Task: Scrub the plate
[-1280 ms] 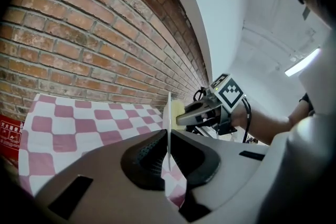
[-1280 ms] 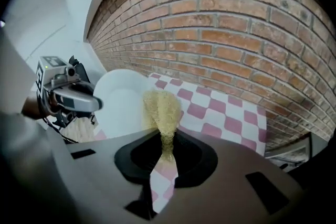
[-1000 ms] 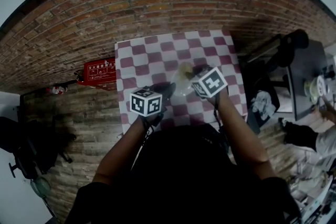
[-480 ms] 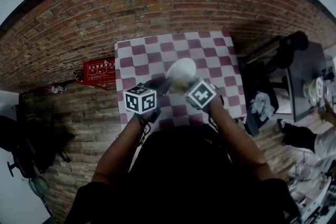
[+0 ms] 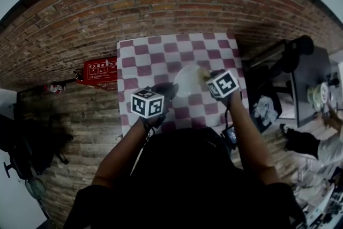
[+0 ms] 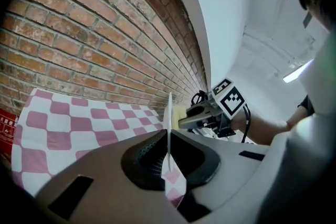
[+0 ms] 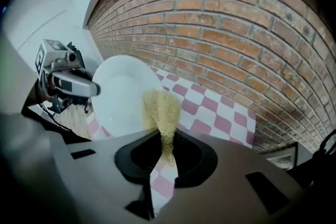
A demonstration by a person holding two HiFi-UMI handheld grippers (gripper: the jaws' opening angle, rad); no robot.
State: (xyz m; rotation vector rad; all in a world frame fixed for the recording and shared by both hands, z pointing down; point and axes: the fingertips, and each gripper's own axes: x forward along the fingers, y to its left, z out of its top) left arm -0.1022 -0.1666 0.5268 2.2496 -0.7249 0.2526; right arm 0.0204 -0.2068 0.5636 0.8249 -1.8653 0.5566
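The left gripper [image 5: 169, 90] is clamped narrow on the rim of the white plate [image 5: 187, 79]. Its own view shows the plate [image 6: 169, 118] edge-on and upright between the nearly closed jaws. The plate is held up above the red-and-white checked tablecloth [image 5: 143, 59], not resting on it.

The right gripper [image 5: 208, 79] is closed on a yellow sponge [image 5: 203, 76]. In the right gripper view the sponge [image 7: 161, 112] rises from between the jaws and lies over the right edge of the plate [image 7: 119, 93]. It seems to press on the plate's face, though the contact itself is hard to make out. The left gripper [image 7: 90, 88] reaches in from the left at the plate's far rim.

Compared with half a second ago, the right gripper has swung away from the person and to the right, so that its marker cube now sits beside the plate's right edge rather than below it. That is close to where it stood a second ago. The left gripper and the plate have barely shifted. A red box [image 5: 99, 71] lies left of the table.
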